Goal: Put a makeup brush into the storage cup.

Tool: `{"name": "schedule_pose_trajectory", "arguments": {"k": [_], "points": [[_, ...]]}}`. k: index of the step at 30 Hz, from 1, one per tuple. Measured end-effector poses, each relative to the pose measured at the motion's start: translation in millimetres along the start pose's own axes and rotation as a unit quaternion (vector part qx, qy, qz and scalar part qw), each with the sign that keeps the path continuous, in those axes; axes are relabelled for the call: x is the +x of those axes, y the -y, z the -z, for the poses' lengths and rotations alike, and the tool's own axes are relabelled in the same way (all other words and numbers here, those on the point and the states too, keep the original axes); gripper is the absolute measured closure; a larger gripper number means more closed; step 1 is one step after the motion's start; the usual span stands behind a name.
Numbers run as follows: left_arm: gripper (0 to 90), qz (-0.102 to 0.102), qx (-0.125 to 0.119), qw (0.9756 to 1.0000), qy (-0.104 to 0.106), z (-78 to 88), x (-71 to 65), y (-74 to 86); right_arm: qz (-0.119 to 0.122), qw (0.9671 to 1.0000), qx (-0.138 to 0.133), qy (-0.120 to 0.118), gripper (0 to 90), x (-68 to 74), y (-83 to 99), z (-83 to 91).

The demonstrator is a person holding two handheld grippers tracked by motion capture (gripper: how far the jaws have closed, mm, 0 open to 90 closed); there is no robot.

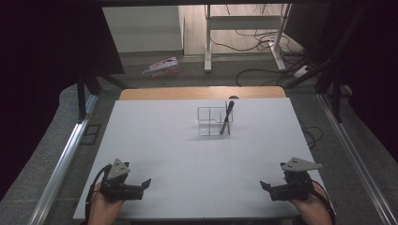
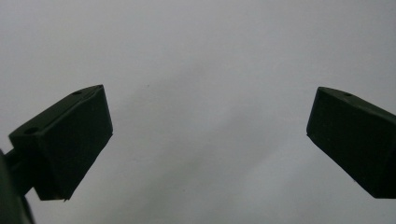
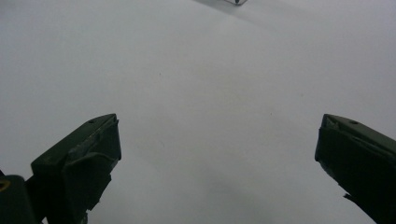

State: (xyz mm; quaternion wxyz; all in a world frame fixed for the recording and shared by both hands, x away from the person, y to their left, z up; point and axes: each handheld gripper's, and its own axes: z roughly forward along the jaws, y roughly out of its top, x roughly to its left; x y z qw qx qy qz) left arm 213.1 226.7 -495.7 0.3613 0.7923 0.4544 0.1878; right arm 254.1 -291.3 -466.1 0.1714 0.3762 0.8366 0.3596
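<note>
A clear plastic organiser (image 1: 213, 121) with compartments stands on the white table (image 1: 187, 150), toward the far middle. A dark pen (image 1: 227, 117) leans upright in its right-hand compartment. My left gripper (image 1: 146, 183) rests near the front left corner, held by a hand, its jaws wide apart over bare table (image 2: 205, 121). My right gripper (image 1: 264, 186) sits near the front right corner, also open with nothing between its jaws (image 3: 215, 140). A corner of the organiser (image 3: 236, 2) peeks in at the top of the right gripper view.
Beyond the table's far edge lies a wooden strip (image 1: 202, 93), then grey floor with a pink-and-white packet (image 1: 162, 66), a white desk frame (image 1: 244, 28) and cables (image 1: 263, 51). Metal rails (image 1: 61, 164) run along both sides.
</note>
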Motion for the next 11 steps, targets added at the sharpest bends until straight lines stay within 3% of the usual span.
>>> {"name": "schedule_pose_trajectory", "arguments": {"k": [11], "points": [[0.6, -0.001, 0.001, 1.0, -0.001, -0.5, -0.4, -0.4, -0.008, 0.9999, 0.007, -0.001, 0.1, -2.0, 3.2, -0.1]]}}
